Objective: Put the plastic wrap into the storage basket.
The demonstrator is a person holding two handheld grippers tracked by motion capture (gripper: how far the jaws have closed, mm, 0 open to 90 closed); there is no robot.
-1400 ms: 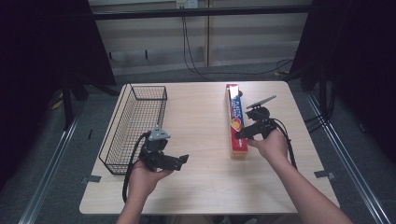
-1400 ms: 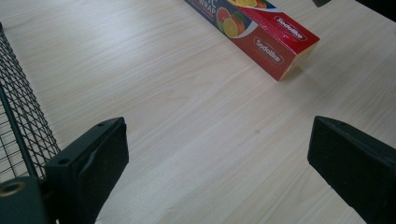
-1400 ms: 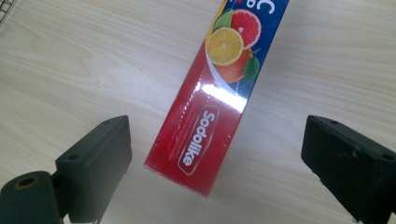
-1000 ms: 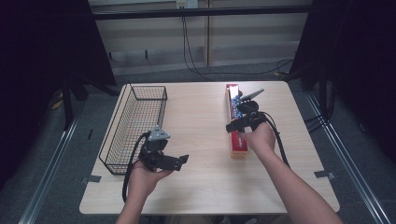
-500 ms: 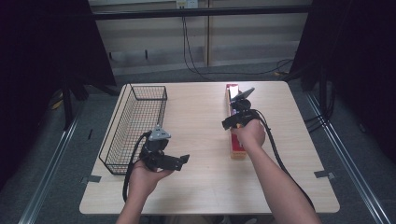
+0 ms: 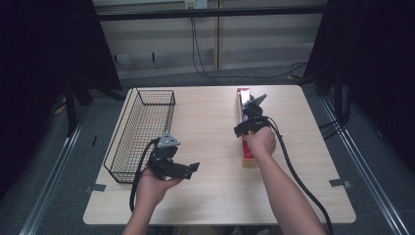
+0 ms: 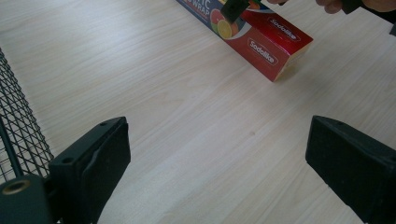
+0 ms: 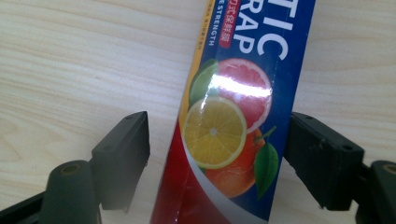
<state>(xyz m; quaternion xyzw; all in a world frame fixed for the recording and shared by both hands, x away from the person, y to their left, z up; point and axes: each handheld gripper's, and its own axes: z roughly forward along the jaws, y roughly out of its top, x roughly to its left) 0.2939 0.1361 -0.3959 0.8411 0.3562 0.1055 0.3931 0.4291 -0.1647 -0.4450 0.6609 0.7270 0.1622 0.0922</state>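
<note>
Left hand (image 6: 149, 188) enters from bottom, forearm short in high view, holding left hand-held gripper (image 6: 188, 169) low near body; jaws wide apart, pointing toward person's right, grey three-cornered plate on top, cable looping back beside wrist. Right arm stretched forward, right hand (image 6: 259, 142) gripping right hand-held gripper (image 6: 254, 108); jaws spread wide, aimed forward and down, cable trailing back along forearm.

The wrap box (image 7: 261, 32) reads "Sodollke" twice on its red side; top shows "STRENGTH", "RAP".
</note>
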